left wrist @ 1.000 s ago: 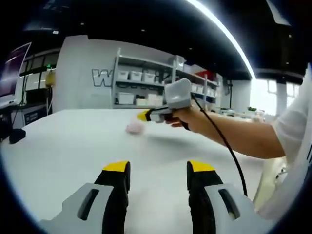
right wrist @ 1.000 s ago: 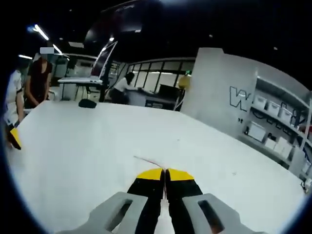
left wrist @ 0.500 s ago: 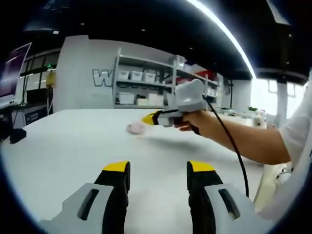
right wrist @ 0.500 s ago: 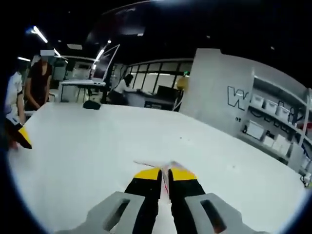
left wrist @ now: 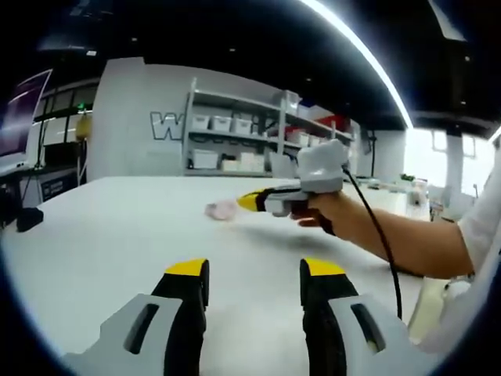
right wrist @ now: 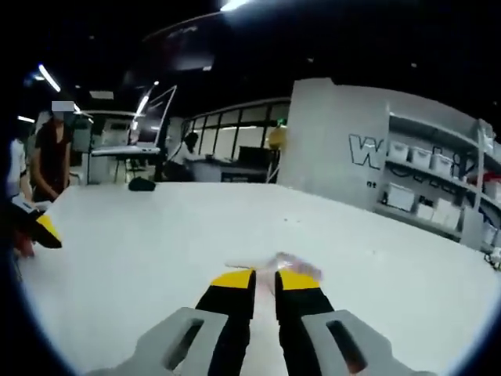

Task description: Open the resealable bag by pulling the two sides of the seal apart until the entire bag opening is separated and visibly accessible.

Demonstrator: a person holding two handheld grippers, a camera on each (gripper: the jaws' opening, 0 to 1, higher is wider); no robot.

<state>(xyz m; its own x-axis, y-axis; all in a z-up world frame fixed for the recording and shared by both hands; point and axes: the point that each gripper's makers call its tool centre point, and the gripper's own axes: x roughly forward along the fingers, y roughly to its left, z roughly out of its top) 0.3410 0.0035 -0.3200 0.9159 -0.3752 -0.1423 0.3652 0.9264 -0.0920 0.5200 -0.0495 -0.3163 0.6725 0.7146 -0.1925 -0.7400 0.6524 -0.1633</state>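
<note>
right tool at bag, wall "W"

The resealable bag lay on the white table, a small, crumpled, pale pinkish clear pouch. In the right gripper view the bag showed as thin translucent film, its thin edge stretched sideways. Whether its seal was parted could not be told.
</note>
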